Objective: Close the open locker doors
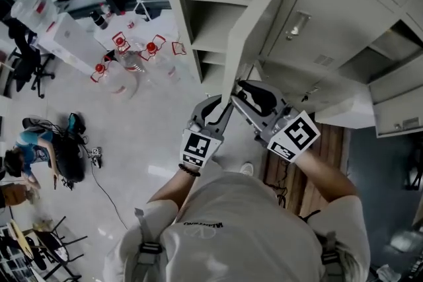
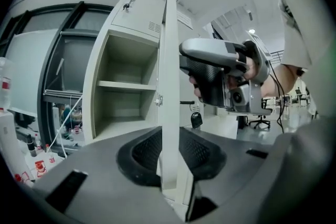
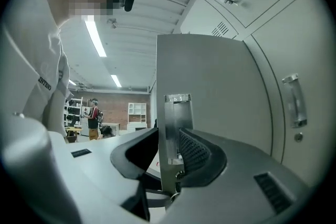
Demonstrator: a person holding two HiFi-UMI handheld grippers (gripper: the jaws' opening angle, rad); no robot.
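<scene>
The grey locker door [image 1: 254,30] stands open, edge-on to me, in front of its compartment with shelves [image 1: 211,3]. Both grippers are at its lower free edge. My left gripper [image 1: 221,110] has the door edge [image 2: 169,86] between its jaws, and both meshed pads lie against the sheet [image 2: 170,152]. My right gripper [image 1: 242,93] straddles the same edge from the other side. Its jaws [image 3: 170,152] are open around the metal latch plate [image 3: 177,128]: the right pad is close to it and the left jaw stands apart.
A closed locker door with a handle [image 1: 297,26] sits right of the open one. Further right, another door [image 1: 396,109] hangs open. Water bottles with red caps [image 1: 125,56] stand on the floor at the left, near a seated person [image 1: 26,148].
</scene>
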